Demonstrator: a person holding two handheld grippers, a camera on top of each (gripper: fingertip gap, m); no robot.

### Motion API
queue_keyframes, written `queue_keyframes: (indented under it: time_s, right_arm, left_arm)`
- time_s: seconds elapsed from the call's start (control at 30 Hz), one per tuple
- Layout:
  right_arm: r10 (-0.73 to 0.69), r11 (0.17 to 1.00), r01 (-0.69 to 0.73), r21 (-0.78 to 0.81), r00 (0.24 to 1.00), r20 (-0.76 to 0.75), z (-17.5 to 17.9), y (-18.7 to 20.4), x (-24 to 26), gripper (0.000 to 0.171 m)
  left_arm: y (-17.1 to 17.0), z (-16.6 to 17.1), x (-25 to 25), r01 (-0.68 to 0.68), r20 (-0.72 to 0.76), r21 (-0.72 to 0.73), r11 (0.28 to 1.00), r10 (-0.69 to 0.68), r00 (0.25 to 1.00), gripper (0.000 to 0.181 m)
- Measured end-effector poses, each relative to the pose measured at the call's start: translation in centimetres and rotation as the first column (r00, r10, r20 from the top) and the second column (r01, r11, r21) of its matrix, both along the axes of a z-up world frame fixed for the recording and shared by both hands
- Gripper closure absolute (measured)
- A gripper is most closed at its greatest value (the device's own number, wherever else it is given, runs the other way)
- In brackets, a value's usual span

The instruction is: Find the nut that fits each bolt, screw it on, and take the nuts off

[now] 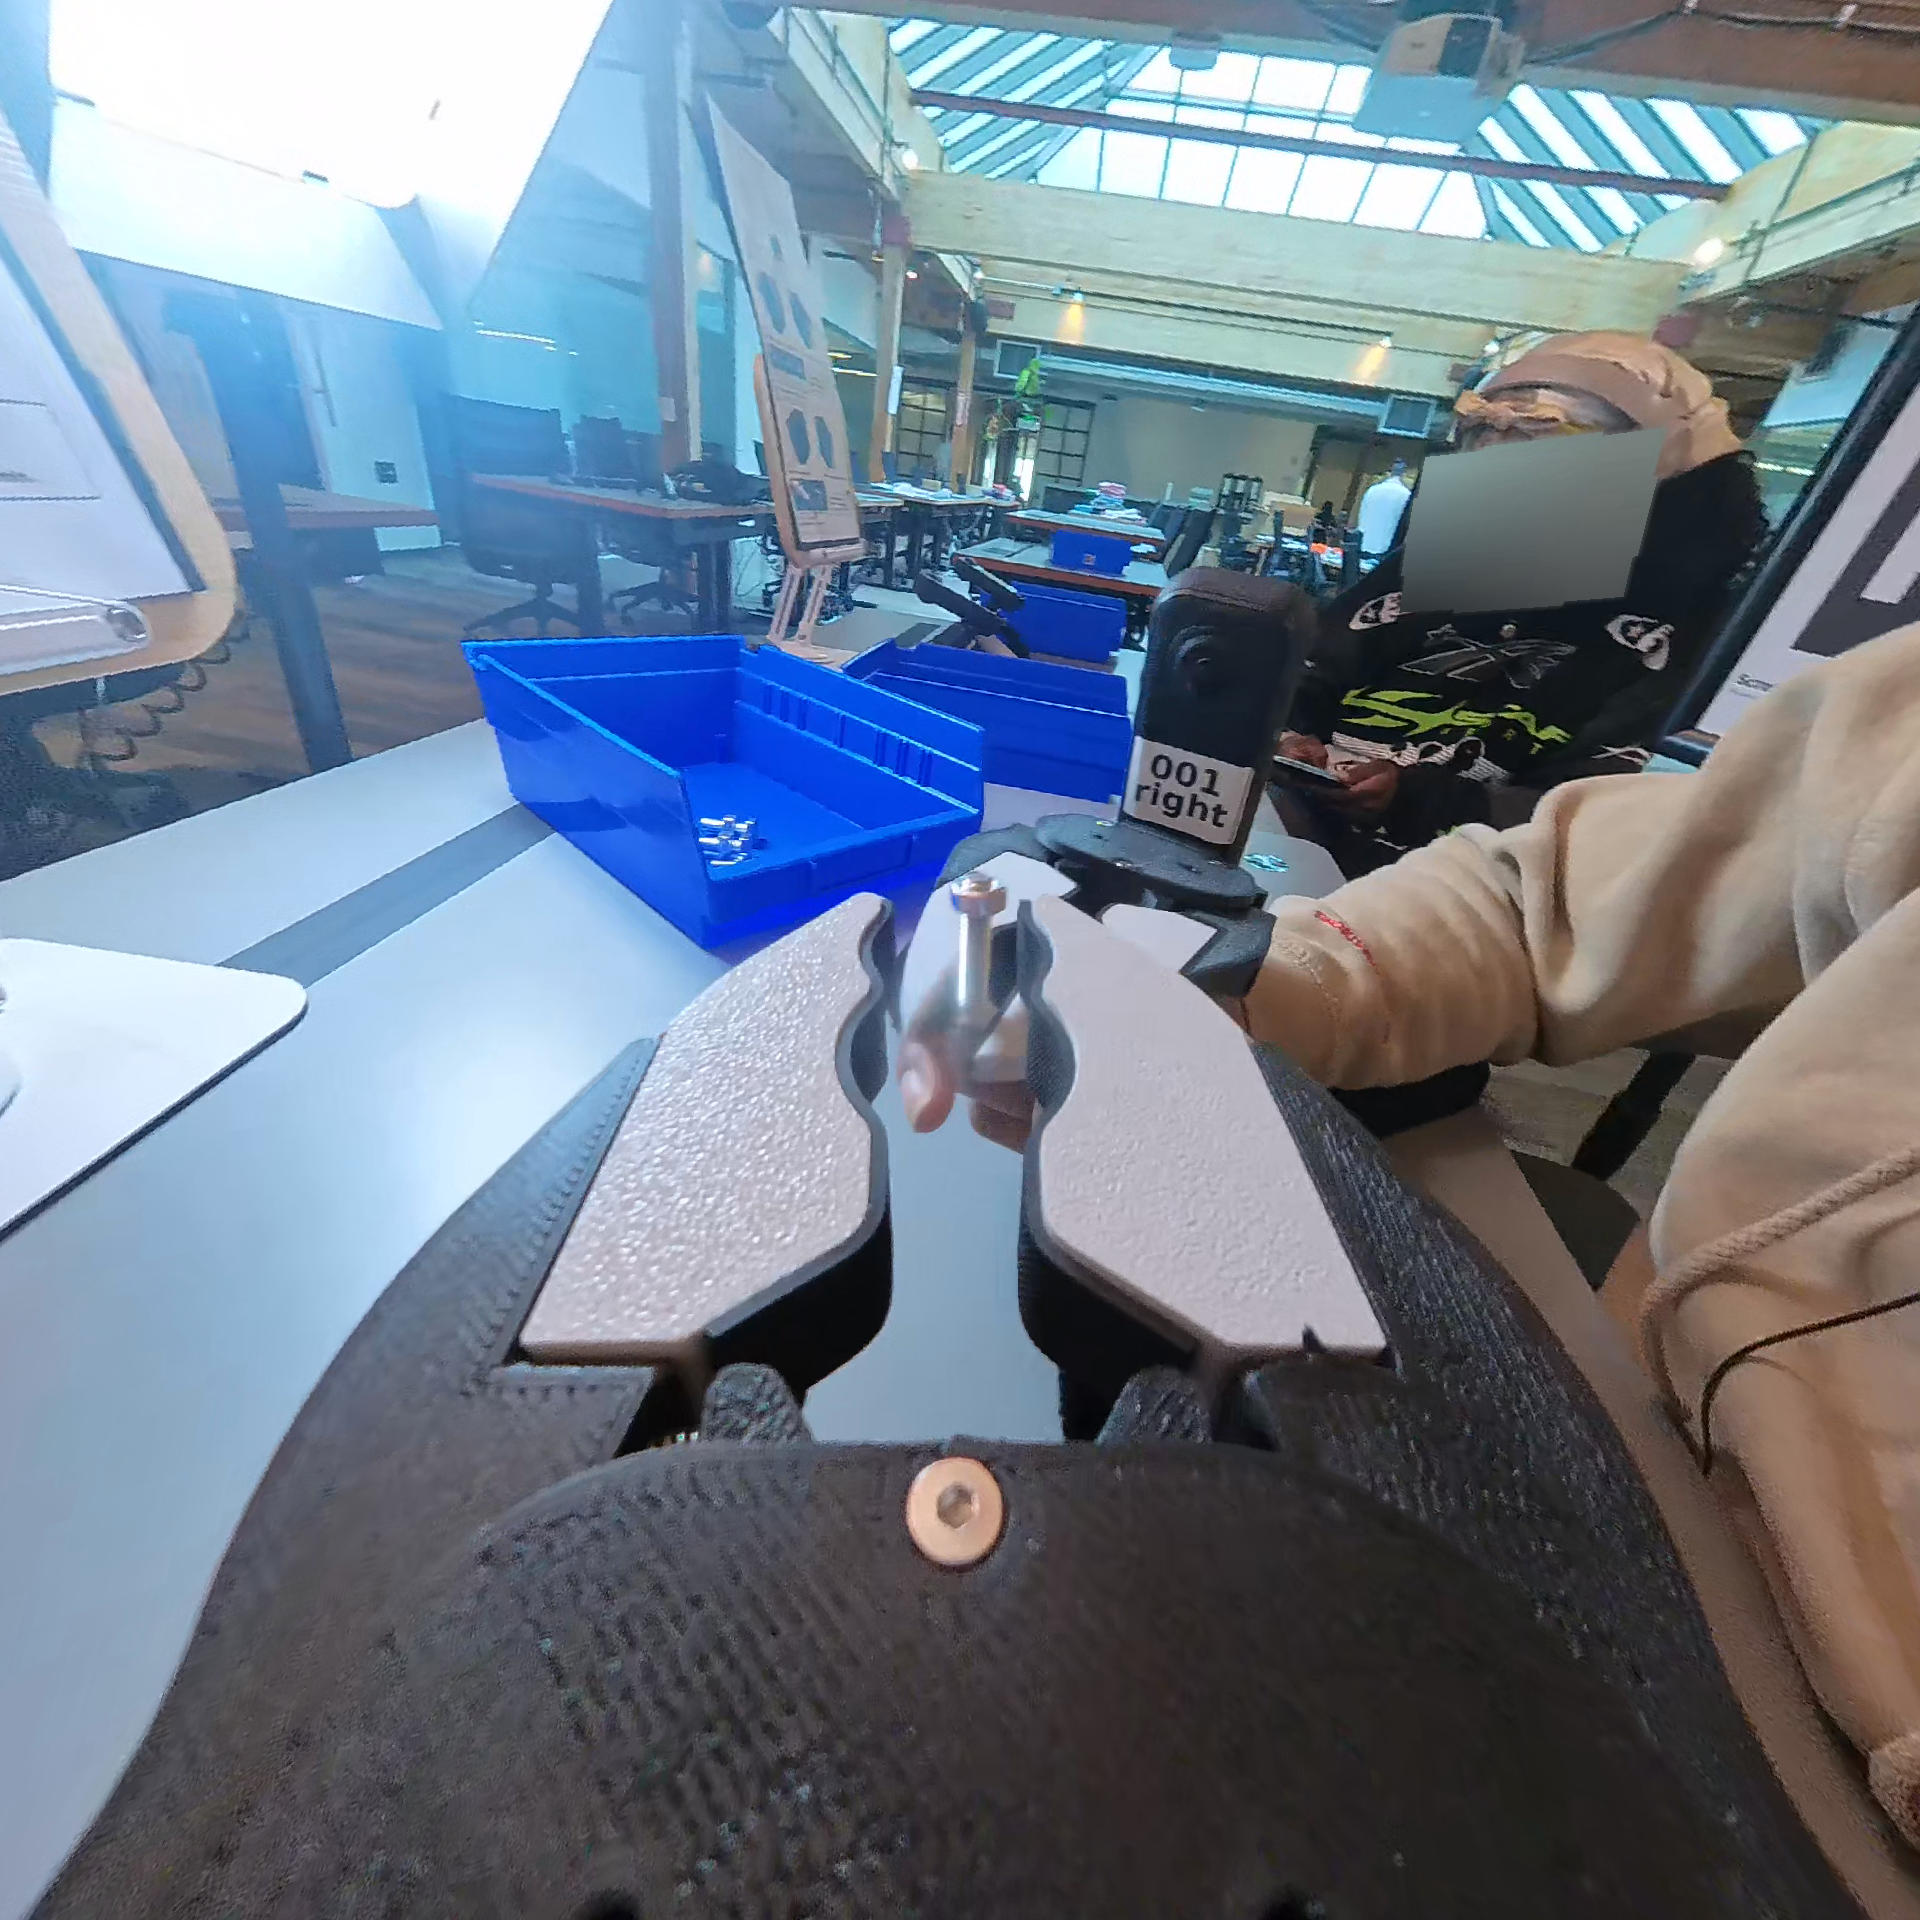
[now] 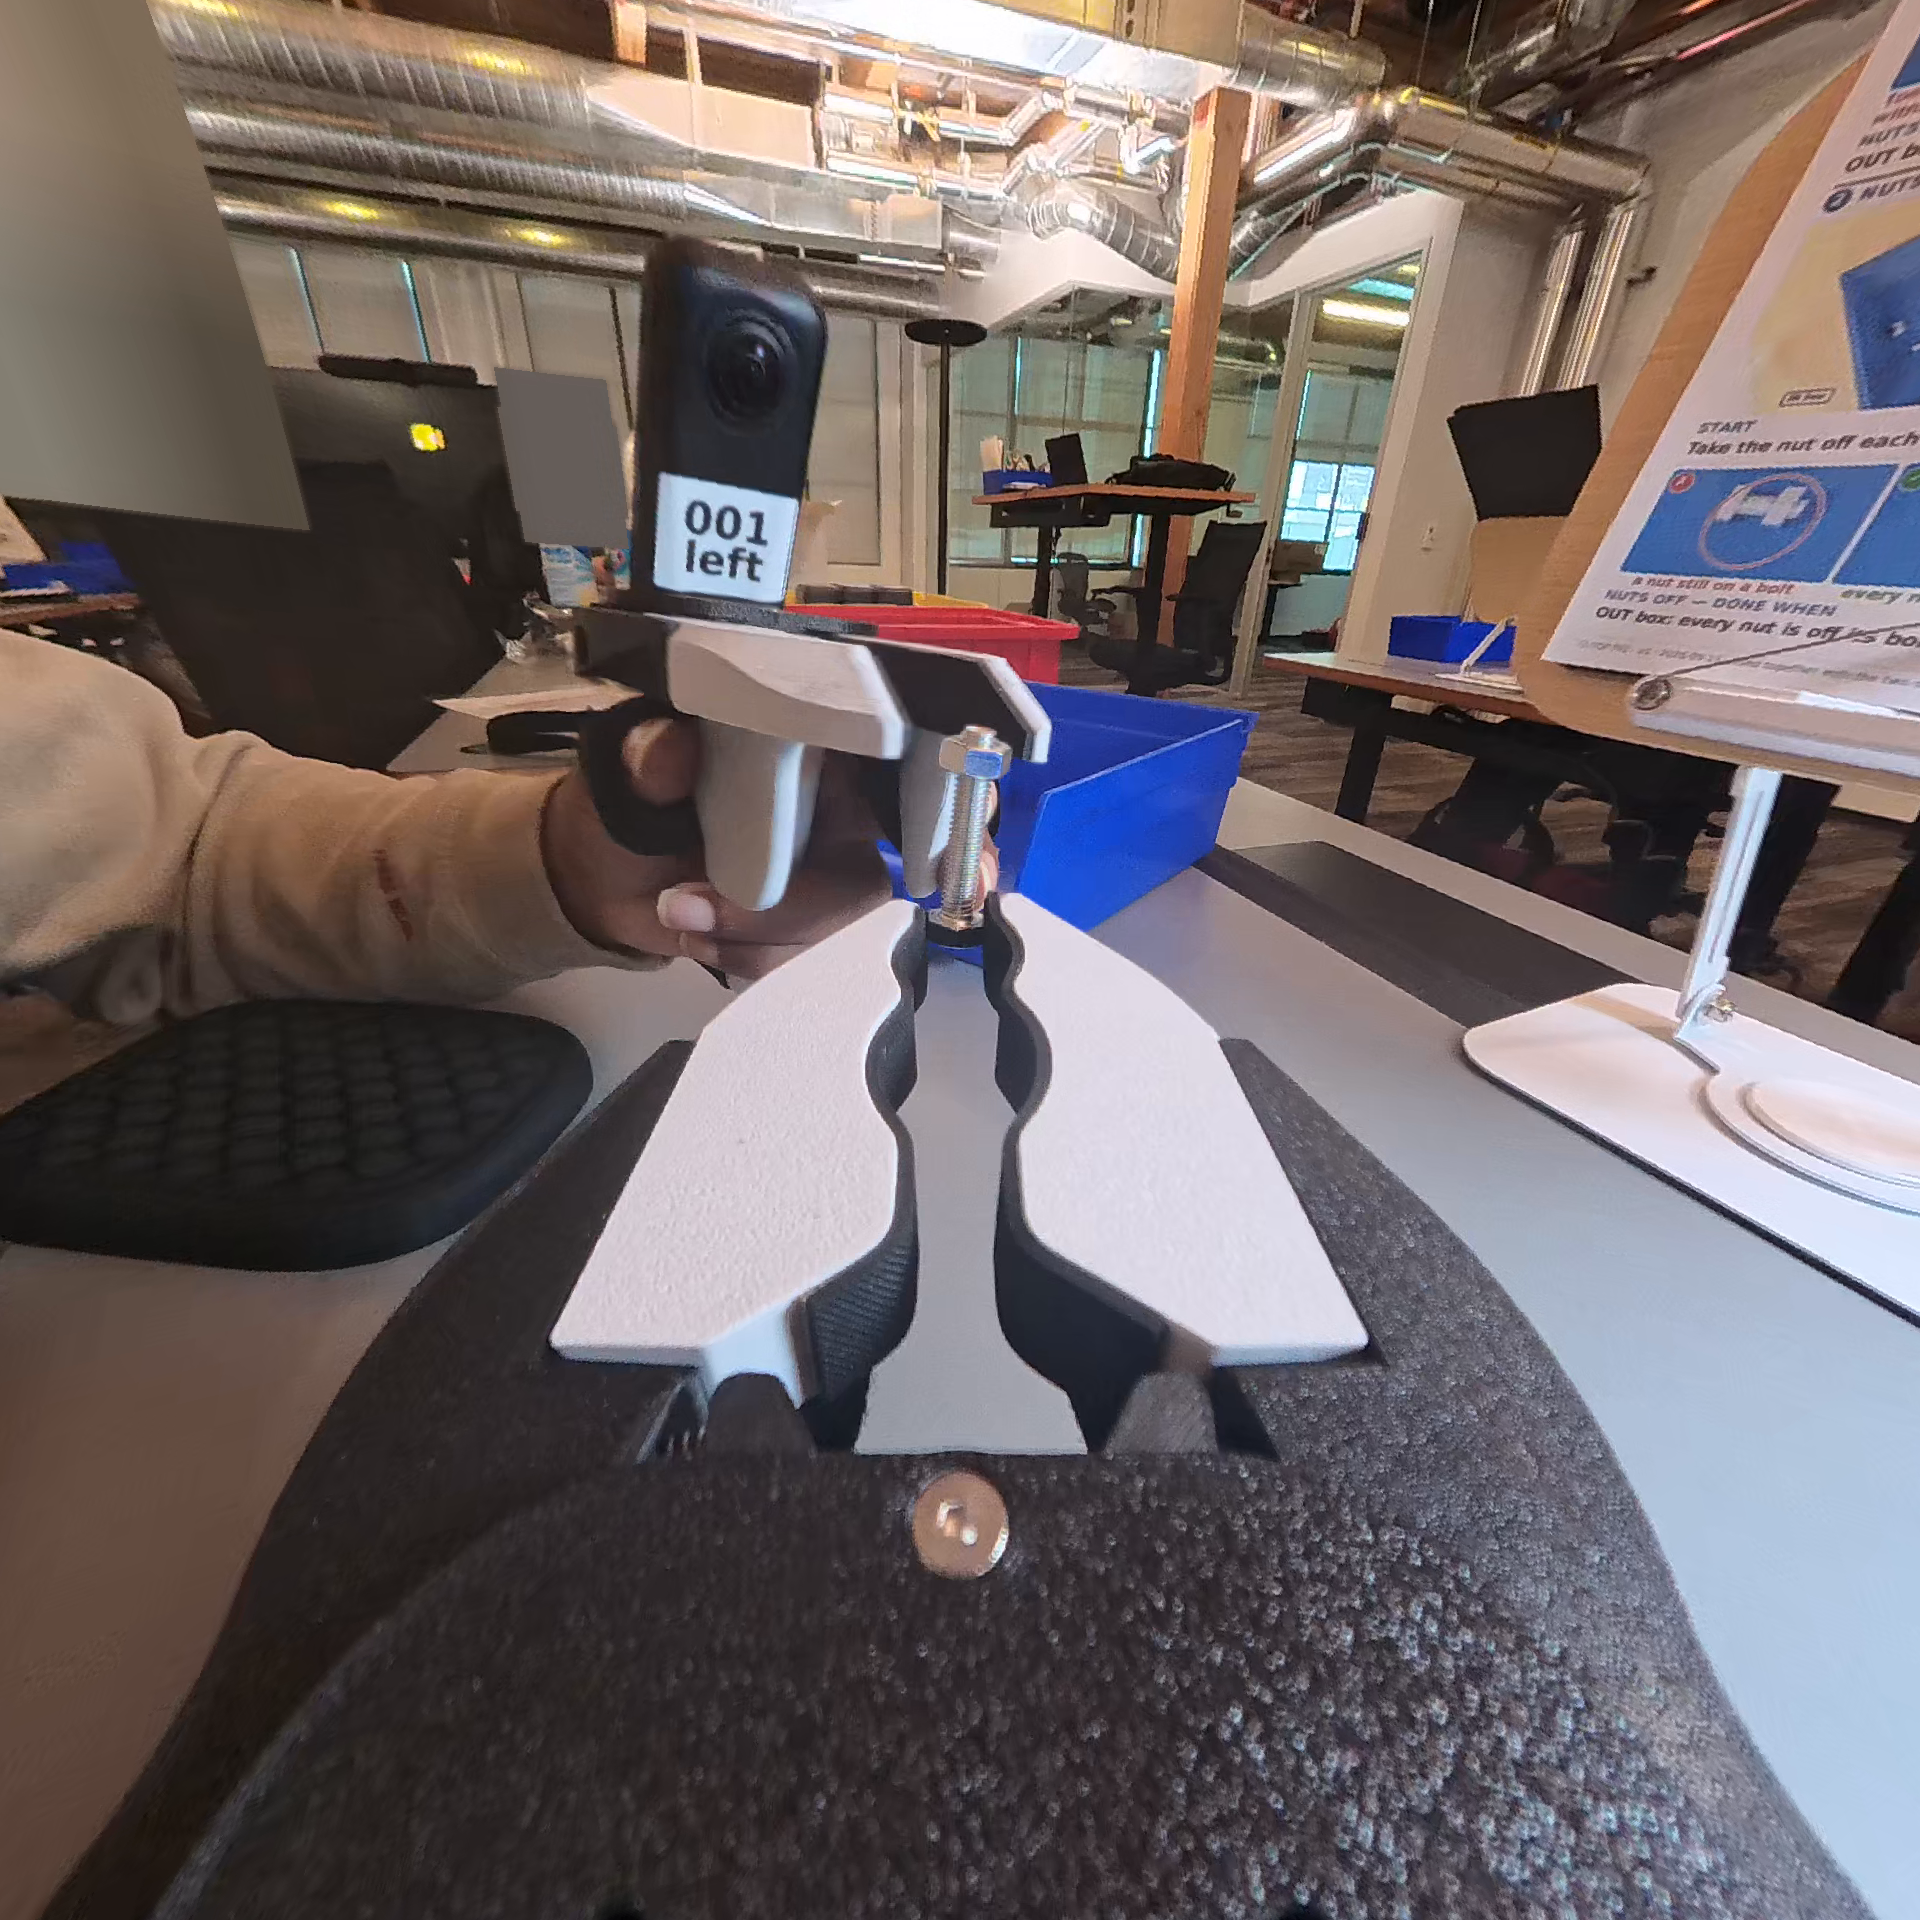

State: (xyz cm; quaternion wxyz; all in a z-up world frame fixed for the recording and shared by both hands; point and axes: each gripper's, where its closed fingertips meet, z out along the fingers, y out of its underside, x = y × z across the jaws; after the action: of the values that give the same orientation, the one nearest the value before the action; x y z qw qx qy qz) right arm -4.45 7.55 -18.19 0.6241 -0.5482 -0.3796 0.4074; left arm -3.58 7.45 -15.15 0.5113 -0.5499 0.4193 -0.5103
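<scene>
Two hand-held grippers meet over the grey counter [image 2: 1558,1039], both on one silver bolt [image 2: 966,831]. In the right wrist view the bolt stands upright, its threaded shaft bare between a nut [image 2: 974,750] at the top and its wider end at the bottom. The right hand-held gripper [image 2: 956,925] has its white fingers [image 2: 769,1143] drawn in at the tips and pinched on the bolt's lower end. The left hand-held gripper [image 2: 961,758], held in a hand [image 2: 665,862] with a cream sleeve, comes in from the side and closes its tips around the nut.

In the left wrist view the same bolt [image 1: 975,966] sits between the left gripper's narrowed tips [image 1: 956,935], blurred, with the nut [image 1: 975,889] at its far end, and the right gripper [image 1: 1039,883] shows just behind it.

Beyond the bolt a blue bin [image 1: 831,717] rests on the counter with a small heap of silver hardware [image 1: 730,834] near its front wall. A white sign stand [image 2: 1714,1039] stands off to one side.
</scene>
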Motion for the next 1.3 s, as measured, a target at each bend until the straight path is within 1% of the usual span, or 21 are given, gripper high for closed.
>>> queue_keyframes:
  time_s: [0.07, 0.13, 0.2, 0.23, 0.3, 0.4, 0.43, 0.53, 0.57, 0.63, 0.67, 0.8, 0.83, 0.9, 0.93, 1.0, 1.07, 1.17, 1.2, 1.3]
  right_arm:
    - [0.009, 1.0, -0.009, 0.006, 1.0, 0.008, -0.1, -0.2, -0.3, 0.161]
    - [0.011, 1.0, -0.011, 0.014, 1.0, 0.005, 0.1, -0.4, -0.3, 0.161]
    - [0.012, 1.0, -0.011, 0.016, 1.0, -0.017, 0.5, -0.3, 0.1, 0.161]
    - [0.006, 1.0, -0.005, 0.022, 1.0, -0.018, 0.6, -0.2, 0.2, 0.161]
    - [-0.001, 1.0, 0.001, 0.02, 1.0, -0.015, 0.5, -0.1, 0.3, 0.161]
    - [0.001, 1.0, -0.001, 0.014, 1.0, 0.001, 0.1, -0.1, 0.0, 0.161]
    - [0.003, 1.0, -0.004, 0.017, 1.0, 0.008, 0.1, -0.2, -0.1, 0.161]
    - [0.007, 1.0, -0.007, 0.031, 1.0, 0.002, 0.3, -0.4, -0.1, 0.161]
    - [0.01, 0.999, -0.01, 0.034, 1.0, -0.01, 0.5, -0.4, 0.1, 0.161]
    - [-0.001, 0.999, 0.002, 0.038, 1.0, -0.011, 0.7, -0.2, 0.3, 0.161]
    - [-0.005, 0.999, 0.005, 0.036, 1.0, -0.009, 0.6, -0.1, 0.4, 0.161]
    - [-0.009, 0.999, 0.009, 0.035, 1.0, 0.019, 0.1, -0.1, 0.0, 0.161]
    - [-0.007, 0.999, 0.006, 0.039, 1.0, 0.022, 0.1, -0.3, -0.1, 0.161]
    - [-0.004, 0.999, 0.004, 0.041, 1.0, 0.011, 0.3, -0.3, 0.0, 0.161]
    - [0.003, 0.999, -0.003, 0.038, 1.0, -0.009, 0.6, -0.4, 0.2, 0.161]
    - [-0.006, 0.999, 0.007, 0.036, 1.0, -0.02, 0.8, -0.1, 0.5, 0.161]
    - [-0.015, 0.999, 0.015, 0.036, 1.0, -0.01, 0.7, 0.0, 0.6, 0.161]
    - [-0.015, 0.999, 0.014, 0.037, 1.0, 0.013, 0.3, -0.1, 0.1, 0.161]
    - [-0.014, 0.999, 0.013, 0.042, 1.0, 0.022, 0.2, -0.2, 0.0, 0.161]
    - [-0.01, 0.999, 0.01, 0.049, 1.0, 0.007, 0.5, -0.4, 0.1, 0.161]
  left_arm:
    - [-0.3, -0.1, 0.3, 0.002, -0.012, 0.004, 1.0, -0.002, 1.0, 0.155]
    - [0.2, -0.2, 0.1, -0.019, -0.02, -0.01, 1.0, 0.018, 1.0, 0.158]
    - [1.1, -0.3, -0.5, -0.049, -0.018, -0.053, 0.997, 0.048, 0.999, 0.171]
    - [1.3, -0.3, -0.7, -0.052, -0.014, -0.064, 0.997, 0.052, 0.999, 0.171]
    - [1.2, -0.2, -0.6, -0.044, -0.015, -0.062, 0.997, 0.043, 0.999, 0.167]
    - [-0.1, -0.1, 0.1, 0.009, -0.015, -0.037, 0.999, -0.01, 1.0, 0.151]
    - [-0.3, -0.1, 0.3, 0.012, -0.019, -0.034, 0.999, -0.013, 1.0, 0.149]
    - [0.3, -0.2, 0.0, -0.026, -0.028, -0.035, 0.999, 0.025, 0.999, 0.156]
    - [0.9, -0.2, -0.3, -0.047, -0.021, -0.056, 0.997, 0.046, 0.999, 0.168]
    - [1.4, -0.3, -0.6, -0.057, -0.02, -0.084, 0.995, 0.055, 0.998, 0.17]
    - [1.4, -0.3, -0.6, -0.053, -0.024, -0.087, 0.995, 0.051, 0.998, 0.168]
    - [0.0, -0.3, 0.4, 0.0, -0.031, -0.084, 0.996, -0.003, 1.0, 0.151]
    - [0.0, -0.3, 0.4, -0.004, -0.034, -0.081, 0.997, 0.001, 0.999, 0.15]
    - [0.5, -0.3, 0.2, -0.036, -0.04, -0.074, 0.997, 0.033, 0.999, 0.155]
    - [0.9, -0.2, -0.1, -0.056, -0.036, -0.085, 0.995, 0.053, 0.998, 0.168]
    - [1.6, -0.2, -0.6, -0.089, -0.029, -0.092, 0.992, 0.086, 0.996, 0.172]
    - [1.3, -0.2, -0.4, -0.065, -0.027, -0.104, 0.992, 0.062, 0.998, 0.167]
    - [0.1, -0.1, 0.4, -0.014, -0.027, -0.099, 0.995, 0.011, 1.0, 0.151]
    - [-0.1, -0.2, 0.5, -0.009, -0.033, -0.103, 0.995, 0.005, 0.999, 0.148]
    - [0.4, -0.2, 0.3, -0.032, -0.035, -0.109, 0.994, 0.029, 0.999, 0.155]
